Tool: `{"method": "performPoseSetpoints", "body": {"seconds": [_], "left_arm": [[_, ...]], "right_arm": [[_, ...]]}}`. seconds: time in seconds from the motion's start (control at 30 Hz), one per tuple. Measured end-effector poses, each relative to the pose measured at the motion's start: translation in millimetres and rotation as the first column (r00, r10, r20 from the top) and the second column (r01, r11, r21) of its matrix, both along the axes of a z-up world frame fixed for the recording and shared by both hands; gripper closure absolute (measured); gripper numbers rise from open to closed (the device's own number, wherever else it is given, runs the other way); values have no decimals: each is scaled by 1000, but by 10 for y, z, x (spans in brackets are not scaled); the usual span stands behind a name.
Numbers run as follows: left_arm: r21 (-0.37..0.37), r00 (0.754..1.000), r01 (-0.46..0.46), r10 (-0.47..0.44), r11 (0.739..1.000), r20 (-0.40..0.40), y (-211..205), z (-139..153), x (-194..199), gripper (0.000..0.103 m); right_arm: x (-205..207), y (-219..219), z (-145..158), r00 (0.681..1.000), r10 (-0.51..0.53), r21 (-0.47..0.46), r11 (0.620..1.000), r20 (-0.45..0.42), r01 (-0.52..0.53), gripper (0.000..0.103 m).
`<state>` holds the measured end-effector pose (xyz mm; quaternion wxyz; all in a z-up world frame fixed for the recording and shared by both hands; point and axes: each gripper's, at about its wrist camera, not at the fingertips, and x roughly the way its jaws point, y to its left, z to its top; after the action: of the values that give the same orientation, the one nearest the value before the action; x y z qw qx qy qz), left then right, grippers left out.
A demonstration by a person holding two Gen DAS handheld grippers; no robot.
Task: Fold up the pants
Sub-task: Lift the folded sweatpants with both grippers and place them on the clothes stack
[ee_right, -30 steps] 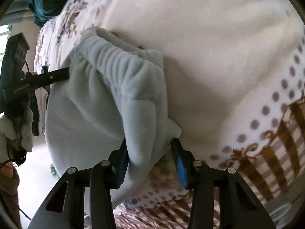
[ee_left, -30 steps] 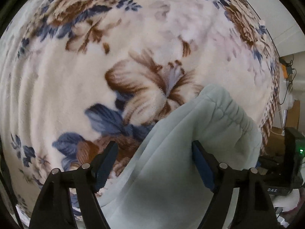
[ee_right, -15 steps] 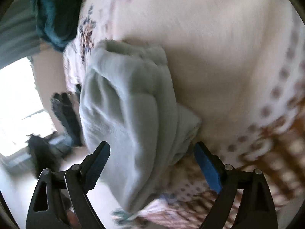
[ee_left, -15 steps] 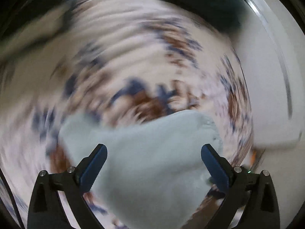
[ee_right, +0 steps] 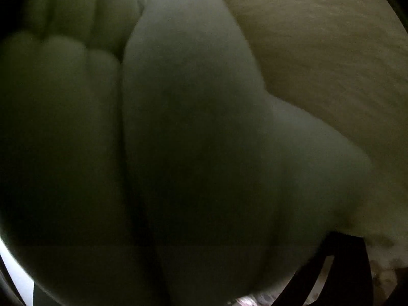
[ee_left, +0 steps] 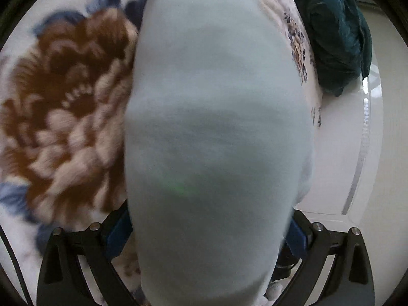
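Fingers of the left gripper stand wide apart, with only the edges of their blue pads showing at either side of the pants. The pale blue-grey fleece fills the whole gap between them and rises up the middle of the left wrist view as one broad, blurred band. It is not clear whether the pads touch the cloth, but nothing looks pinched.

On the right gripper the jaws are opening. Just one dark finger is visible, at the lower right edge of the pants; the other is hidden behind the cloth. Thick folds of fleece lie right against the lens and between the jaws, so this view is dim and soft. A deep crease runs down the folds left of the middle.

Beneath the pants lies a plush blanket. To the left of the pants, in the left wrist view, it carries a large brown flower with blue leaves; to the upper right of the pants, in the right wrist view, it is plain cream. A dark teal cloth sits bunched well to the upper right of the pants, at the blanket's far edge. A white panel lies to the right of the pants, below that cloth.
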<state>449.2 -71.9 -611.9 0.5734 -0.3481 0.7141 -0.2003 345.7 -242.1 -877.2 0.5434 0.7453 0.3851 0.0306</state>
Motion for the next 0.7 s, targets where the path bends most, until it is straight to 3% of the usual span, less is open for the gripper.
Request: {"method": "performPoseSetpoints", "body": {"seconds": [0.07, 0.13, 0.17, 0.2, 0.23, 0.27, 0.43, 0.7], "left_arm": [[-48, 1000, -24, 23, 999, -11, -44, -91, 46, 3], [-33, 999, -18, 19, 999, 39, -103, -21, 88, 15], [-21, 998, -6, 7, 1000, 63, -141, 38, 104, 20], [-23, 997, -2, 4, 1000, 80, -152, 99, 115, 28], [-42, 996, -3, 6, 999, 94, -153, 165, 122, 34], [-56, 995, 0, 6, 998, 104, -158, 229, 126, 35], [-84, 987, 6, 8, 996, 158, -209, 645, 252, 37], [-118, 968, -58, 85, 991, 234, 10, 1537, 748, 36]], "right_arm": [[41, 6, -33, 1000, -20, 8, 1000, -22, 20, 0], [73, 21, -2, 999, -15, -8, 1000, -37, 15, 3], [86, 35, 35, 999, -3, -30, 1000, -45, 1, 8], [89, 44, 92, 999, 7, -57, 998, -46, -10, 22], [95, 43, 174, 999, 13, -90, 996, -39, -17, 30], [107, 44, 241, 999, 20, -112, 993, -37, -24, 33], [183, 69, 725, 998, 38, -222, 975, 59, -24, 43], [626, 240, 1656, 982, 95, -323, 946, 163, -38, 44]]}}
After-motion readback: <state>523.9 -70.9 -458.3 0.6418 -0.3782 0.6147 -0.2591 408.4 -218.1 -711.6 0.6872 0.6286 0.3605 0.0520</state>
